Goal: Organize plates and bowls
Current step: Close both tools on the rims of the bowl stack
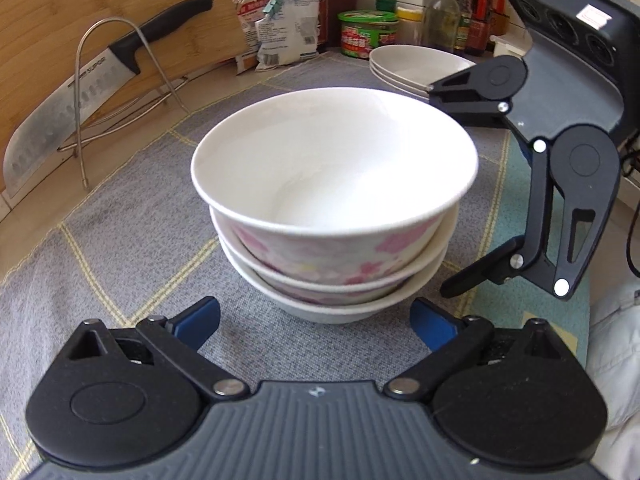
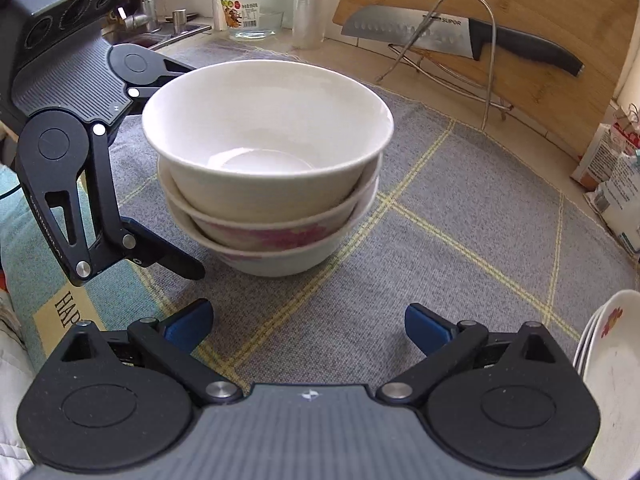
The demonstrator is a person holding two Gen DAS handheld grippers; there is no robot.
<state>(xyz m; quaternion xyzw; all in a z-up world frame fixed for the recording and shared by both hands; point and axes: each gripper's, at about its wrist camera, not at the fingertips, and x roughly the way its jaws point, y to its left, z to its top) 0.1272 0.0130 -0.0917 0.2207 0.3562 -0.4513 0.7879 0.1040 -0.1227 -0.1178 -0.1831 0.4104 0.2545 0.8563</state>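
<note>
Three bowls [image 1: 334, 204] sit nested in one stack on the grey cloth [image 1: 132, 232] with yellow lines that covers the counter [image 1: 24, 220]; the top bowl is white inside, and the two under it show pink flowers on their outer walls. From the left wrist view we see our left tool [image 1: 316, 320] just in front of the stack, its blue-padded fingers [image 1: 198, 318] spread wide, one to each side of the lowest bowl and not touching it, with nothing held. Our right tool [image 2: 308, 330] is likewise wide open and empty; in its own view the stack stands a little beyond its fingers. Each tool shows in the other's view, standing beside the stack with its jaws spread and clear of the bowls.

A stack of shallow white plates [image 1: 416, 66] lies on the cloth behind the bowls in the left view, close to the right tool's upper finger. Behind them stand a green-lidded tub [image 1: 368, 34], bottles [image 1: 472, 8] and a paper bag [image 1: 280, 16]. A knife [image 2: 460, 38] with a black handle rests in a wire rack [image 2: 472, 52] against a wooden cutting board [image 2: 540, 20]. A glass jar [image 2: 252, 4] stands near the sink tap [image 2: 142, 4] in the right view.
</note>
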